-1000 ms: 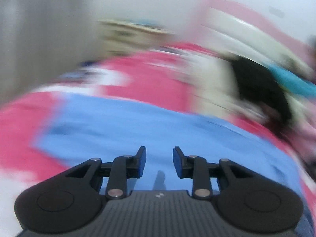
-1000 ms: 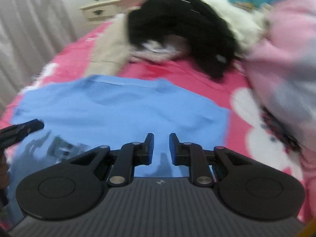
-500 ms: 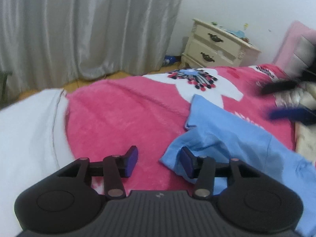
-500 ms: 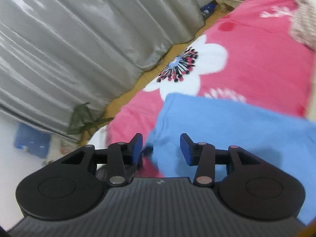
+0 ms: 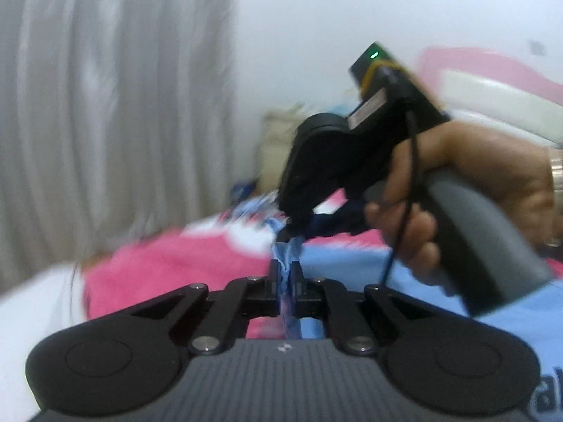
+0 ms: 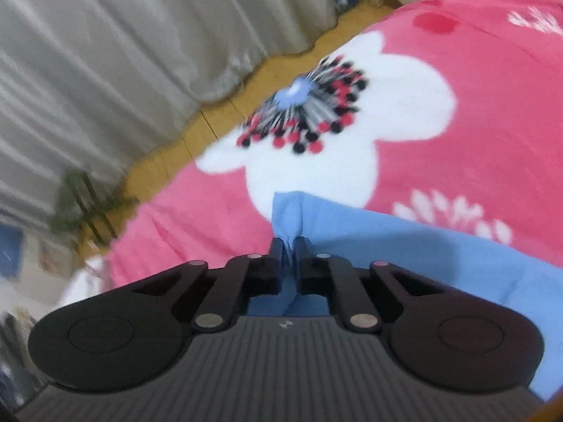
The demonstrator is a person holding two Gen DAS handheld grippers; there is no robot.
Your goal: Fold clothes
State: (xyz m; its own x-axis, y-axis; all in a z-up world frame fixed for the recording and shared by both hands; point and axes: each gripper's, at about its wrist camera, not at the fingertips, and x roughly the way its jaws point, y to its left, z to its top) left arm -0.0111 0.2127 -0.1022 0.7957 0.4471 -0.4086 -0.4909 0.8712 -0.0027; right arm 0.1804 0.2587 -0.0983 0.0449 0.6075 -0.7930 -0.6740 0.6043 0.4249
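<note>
Where curtains (image 6: 116, 45) hang, pink bedspread (image 6: 457, 147).

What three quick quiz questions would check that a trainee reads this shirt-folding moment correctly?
1. True or false: the left gripper is shut on the light blue shirt.
2. What does the right gripper pinch? A) the grey curtain B) a corner of the light blue shirt C) nothing
3. What pattern marks the pink blanket just beyond that corner?

Key:
1. True; fabric is bunched between its pads.
2. B
3. A white flower with a blue centre and red and black dots.
</note>
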